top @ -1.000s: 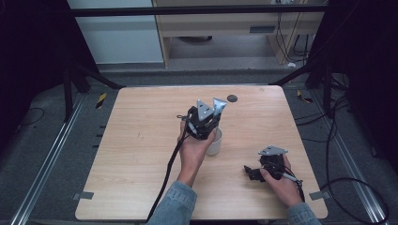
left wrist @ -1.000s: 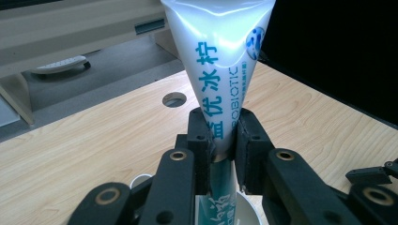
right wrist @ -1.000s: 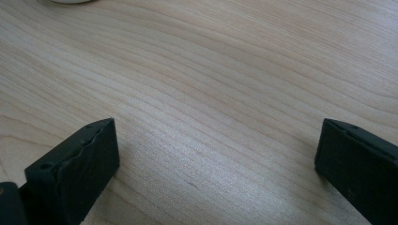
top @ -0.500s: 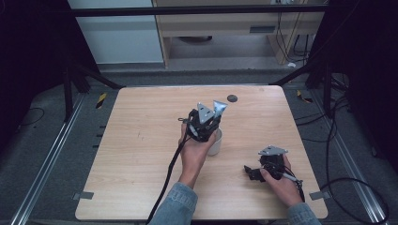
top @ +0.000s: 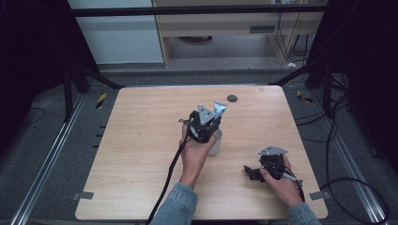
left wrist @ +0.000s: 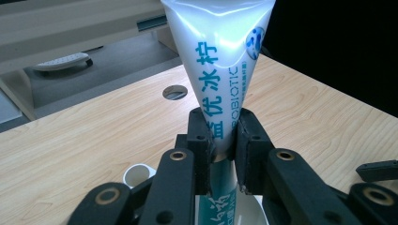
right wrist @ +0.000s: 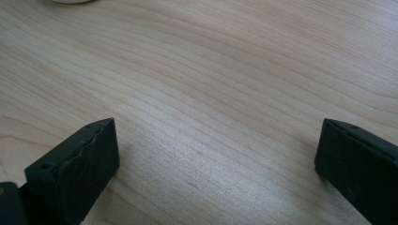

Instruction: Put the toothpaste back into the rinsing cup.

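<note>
Left tool clenched on a white squeeze tube with teal lettering, held upright at frame centre above a white cup on the light wooden bench. Right tool released, jaws wide, resting lower right.

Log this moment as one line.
left gripper: shut on tube | tube: above white cup | right gripper: open, on table

White plastic tube w/ blue print: top cut off by frame edge, lower end hidden behind left gripper. White cup mostly hidden under hand.
</note>
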{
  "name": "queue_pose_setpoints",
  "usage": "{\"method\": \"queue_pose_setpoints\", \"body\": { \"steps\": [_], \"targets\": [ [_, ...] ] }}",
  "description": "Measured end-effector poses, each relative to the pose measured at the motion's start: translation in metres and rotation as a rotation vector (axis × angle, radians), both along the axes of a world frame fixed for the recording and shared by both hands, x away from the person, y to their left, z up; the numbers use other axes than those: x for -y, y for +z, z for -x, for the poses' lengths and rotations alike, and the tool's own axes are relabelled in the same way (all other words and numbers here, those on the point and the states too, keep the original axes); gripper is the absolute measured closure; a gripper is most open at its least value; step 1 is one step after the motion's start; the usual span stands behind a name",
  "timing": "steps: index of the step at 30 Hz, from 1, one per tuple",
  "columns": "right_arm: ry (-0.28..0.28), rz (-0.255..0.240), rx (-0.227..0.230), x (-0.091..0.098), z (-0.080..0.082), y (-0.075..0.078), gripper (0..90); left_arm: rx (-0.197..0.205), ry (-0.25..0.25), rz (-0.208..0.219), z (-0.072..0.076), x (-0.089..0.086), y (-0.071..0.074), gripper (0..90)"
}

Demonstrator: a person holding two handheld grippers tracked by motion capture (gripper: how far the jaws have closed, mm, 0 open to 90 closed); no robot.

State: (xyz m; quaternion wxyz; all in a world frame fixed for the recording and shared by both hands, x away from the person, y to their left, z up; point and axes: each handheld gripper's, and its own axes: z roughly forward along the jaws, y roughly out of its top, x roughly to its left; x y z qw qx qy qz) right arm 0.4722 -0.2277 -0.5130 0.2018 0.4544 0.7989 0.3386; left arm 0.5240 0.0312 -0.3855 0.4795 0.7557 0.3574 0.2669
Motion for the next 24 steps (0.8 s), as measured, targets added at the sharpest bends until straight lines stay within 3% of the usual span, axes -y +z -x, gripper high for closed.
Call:
{"method": "queue_pose_setpoints", "body": {
  "steps": [24],
  "targets": [
    [0.0,0.0,0.001,0.0,0.0,0.0,0.4,-0.016,0.009,0.001,-0.003,0.003,-0.011,77.7]
  ]
}}
